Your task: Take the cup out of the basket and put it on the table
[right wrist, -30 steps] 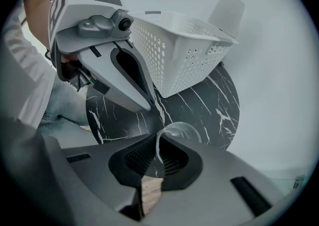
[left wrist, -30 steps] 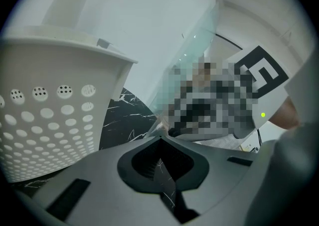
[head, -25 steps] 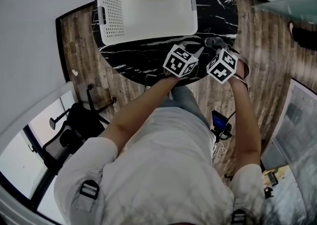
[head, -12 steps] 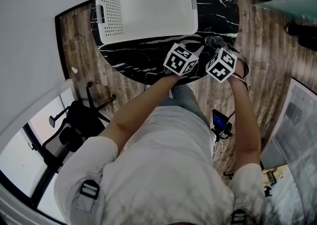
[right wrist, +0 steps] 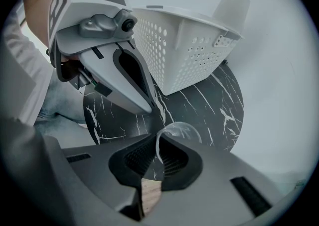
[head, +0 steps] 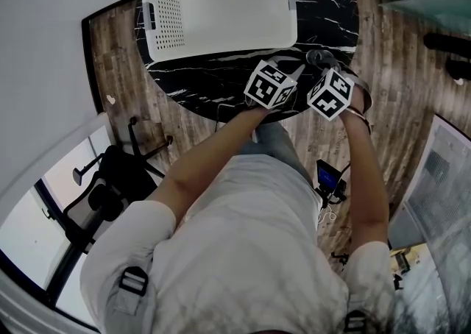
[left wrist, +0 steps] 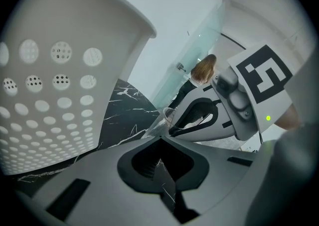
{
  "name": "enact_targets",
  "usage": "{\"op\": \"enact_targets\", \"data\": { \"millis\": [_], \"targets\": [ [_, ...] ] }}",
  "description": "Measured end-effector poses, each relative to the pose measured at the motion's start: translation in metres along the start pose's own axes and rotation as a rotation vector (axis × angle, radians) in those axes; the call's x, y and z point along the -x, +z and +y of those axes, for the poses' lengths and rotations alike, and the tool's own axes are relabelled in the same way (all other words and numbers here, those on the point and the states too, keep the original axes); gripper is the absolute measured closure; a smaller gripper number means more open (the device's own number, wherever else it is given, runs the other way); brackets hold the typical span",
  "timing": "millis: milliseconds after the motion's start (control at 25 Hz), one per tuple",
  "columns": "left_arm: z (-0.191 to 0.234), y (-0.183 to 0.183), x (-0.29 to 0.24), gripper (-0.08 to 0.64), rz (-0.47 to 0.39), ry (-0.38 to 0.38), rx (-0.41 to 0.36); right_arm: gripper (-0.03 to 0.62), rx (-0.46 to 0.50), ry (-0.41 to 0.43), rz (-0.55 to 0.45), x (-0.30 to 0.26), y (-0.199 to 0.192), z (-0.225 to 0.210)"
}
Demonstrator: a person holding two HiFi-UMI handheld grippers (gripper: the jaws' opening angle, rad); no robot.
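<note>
A clear plastic cup [head: 318, 57] is at the front right of the black marble table [head: 221, 82], outside the white perforated basket [head: 168, 16]. My right gripper [head: 319, 66] is shut on the cup's rim; in the right gripper view the thin clear wall of the cup [right wrist: 177, 131] runs between the jaws of the right gripper [right wrist: 158, 144]. My left gripper [head: 298, 71] hangs just left of it, shut and holding nothing. In the left gripper view, the left gripper [left wrist: 158, 140] points at the cup [left wrist: 166, 117]. The basket's inside looks empty.
The basket [right wrist: 184, 51] fills the table's back half and its wall [left wrist: 50, 95] stands close to my left gripper. The table edge lies right under both grippers, with wood floor beyond. A black office chair [head: 118, 178] stands at the left, and a person [left wrist: 202, 70] stands far off.
Only the head view has shifted slightly. Both grippers and the cup stay at the same place on the table.
</note>
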State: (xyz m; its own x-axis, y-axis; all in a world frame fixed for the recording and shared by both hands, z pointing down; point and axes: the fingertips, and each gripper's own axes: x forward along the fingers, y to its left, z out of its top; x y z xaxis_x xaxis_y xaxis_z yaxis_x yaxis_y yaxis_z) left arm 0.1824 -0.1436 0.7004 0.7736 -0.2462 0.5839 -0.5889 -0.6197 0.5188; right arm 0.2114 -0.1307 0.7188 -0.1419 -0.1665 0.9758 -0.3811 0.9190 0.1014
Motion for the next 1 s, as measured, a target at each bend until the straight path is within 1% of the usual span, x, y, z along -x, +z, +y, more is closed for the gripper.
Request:
{"op": "enact_targets", "data": {
  "millis": [200,520,840,1000],
  "targets": [
    [-0.001,-0.003,0.001,0.554,-0.003,-0.002,0.007,0.568,0.002,-0.006,0.002,-0.001,0.0,0.001],
    [-0.004,-0.005,0.009,0.554,-0.008,0.003,-0.005,0.566,0.029,-0.047,0.019,-0.001,-0.002,-0.001],
    [-0.006,-0.003,0.02,0.554,-0.021,0.008,-0.012,0.554,0.02,-0.055,0.007,0.01,0.002,0.0],
    [-0.014,-0.001,0.032,0.554,-0.033,0.002,-0.013,0.549,-0.016,-0.057,-0.015,0.023,0.002,0.002]
  ]
}}
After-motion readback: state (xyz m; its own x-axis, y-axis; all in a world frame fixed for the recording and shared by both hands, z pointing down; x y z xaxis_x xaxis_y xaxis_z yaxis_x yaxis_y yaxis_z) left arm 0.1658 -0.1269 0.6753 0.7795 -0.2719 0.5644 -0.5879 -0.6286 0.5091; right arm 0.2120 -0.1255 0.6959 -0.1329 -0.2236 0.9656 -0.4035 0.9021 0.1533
